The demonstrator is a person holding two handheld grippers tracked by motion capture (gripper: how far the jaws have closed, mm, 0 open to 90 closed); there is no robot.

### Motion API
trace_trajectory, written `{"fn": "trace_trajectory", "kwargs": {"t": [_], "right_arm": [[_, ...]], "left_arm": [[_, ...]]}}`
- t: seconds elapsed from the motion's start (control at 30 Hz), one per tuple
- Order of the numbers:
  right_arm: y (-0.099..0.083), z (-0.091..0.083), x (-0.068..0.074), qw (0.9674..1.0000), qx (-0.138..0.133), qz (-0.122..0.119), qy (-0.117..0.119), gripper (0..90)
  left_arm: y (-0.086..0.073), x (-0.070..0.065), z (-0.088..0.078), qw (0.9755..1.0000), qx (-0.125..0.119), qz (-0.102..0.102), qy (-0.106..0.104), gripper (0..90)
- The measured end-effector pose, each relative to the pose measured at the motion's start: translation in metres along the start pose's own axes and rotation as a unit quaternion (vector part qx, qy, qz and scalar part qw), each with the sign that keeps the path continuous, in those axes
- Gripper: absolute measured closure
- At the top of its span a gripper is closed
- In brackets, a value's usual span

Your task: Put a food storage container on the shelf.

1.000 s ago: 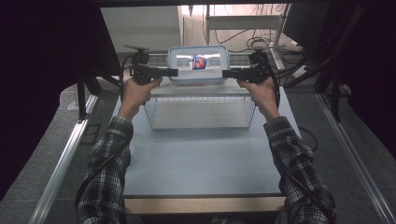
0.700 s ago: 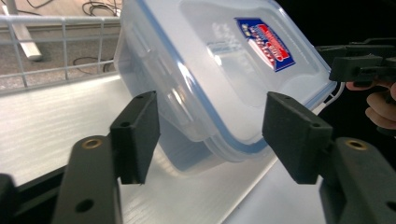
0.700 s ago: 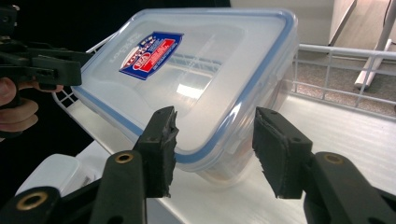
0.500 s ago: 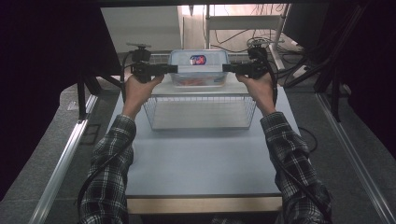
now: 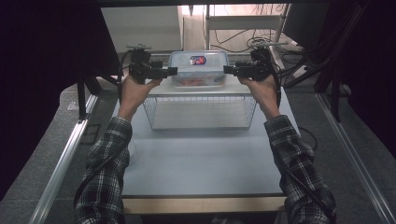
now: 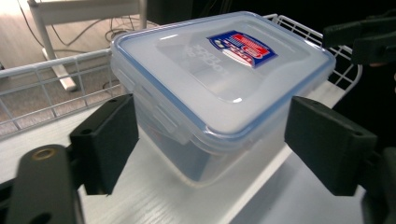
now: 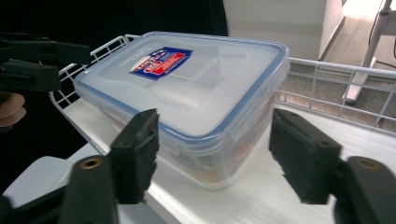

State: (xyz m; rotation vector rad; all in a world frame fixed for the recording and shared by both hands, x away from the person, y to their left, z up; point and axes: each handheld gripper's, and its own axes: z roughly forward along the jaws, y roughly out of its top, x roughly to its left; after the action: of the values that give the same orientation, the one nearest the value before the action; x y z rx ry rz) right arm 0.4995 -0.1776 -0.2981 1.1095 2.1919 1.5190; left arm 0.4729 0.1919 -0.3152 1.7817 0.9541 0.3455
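Translucent plastic, the blue-rimmed rectangular food box (image 5: 198, 69) with a red-and-blue label sits on the white shelf top (image 5: 233, 87) of a wire basket rack, flanked by the left tool (image 5: 171, 71) and right tool (image 5: 229, 70), both released, jaws just widened clear of its ends.

Both tools (image 5: 173, 71) (image 5: 228, 70) flank the lidded container (image 5: 198, 70) atop the wire rack (image 5: 201, 105).
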Motion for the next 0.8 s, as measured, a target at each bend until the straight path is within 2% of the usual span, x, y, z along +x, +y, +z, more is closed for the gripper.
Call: {"fn": "trace_trajectory", "kwargs": {"t": [0.1, 0.13, 0.2, 0.43, 0.5, 0.53, 0.6, 0.8], "right_arm": [[-0.001, -0.001, 0.002, 1.0, -0.002, -0.006, 0.0, 26.4], [-0.002, -0.003, 0.006, 0.9998, -0.005, -0.017, -0.006, 23.1], [-0.003, -0.004, 0.009, 0.9997, -0.006, -0.023, -0.008, 20.4], [-0.012, -0.009, 0.017, 0.9988, -0.007, -0.048, -0.009, 15.9], [-0.014, -0.01, 0.017, 0.9987, -0.006, -0.05, -0.006, 15.4], [-0.018, -0.01, 0.018, 0.9985, -0.005, -0.054, -0.004, 14.0], [-0.022, -0.011, 0.019, 0.9983, -0.005, -0.057, -0.004, 13.3], [-0.033, -0.015, 0.023, 0.9976, -0.005, -0.068, -0.006, 10.3]], "left_arm": [[-0.003, -0.002, -0.001, 1.0, 0.002, 0.007, -0.004, 11.7], [-0.005, -0.004, -0.003, 0.9999, 0.003, 0.013, -0.007, 10.3], [-0.008, -0.005, -0.005, 0.9997, 0.003, 0.02, -0.013, 9.8], [-0.021, -0.013, -0.014, 0.999, 0.005, 0.037, -0.025, 8.5], [-0.023, -0.015, -0.015, 0.9989, 0.005, 0.042, -0.021, 7.5], [-0.027, -0.018, -0.017, 0.9985, 0.009, 0.051, -0.019, 6.7], [-0.029, -0.019, -0.018, 0.9984, 0.01, 0.054, -0.018, 6.0], [-0.046, -0.032, -0.024, 0.9965, 0.0, 0.081, -0.02, 5.3]]}}
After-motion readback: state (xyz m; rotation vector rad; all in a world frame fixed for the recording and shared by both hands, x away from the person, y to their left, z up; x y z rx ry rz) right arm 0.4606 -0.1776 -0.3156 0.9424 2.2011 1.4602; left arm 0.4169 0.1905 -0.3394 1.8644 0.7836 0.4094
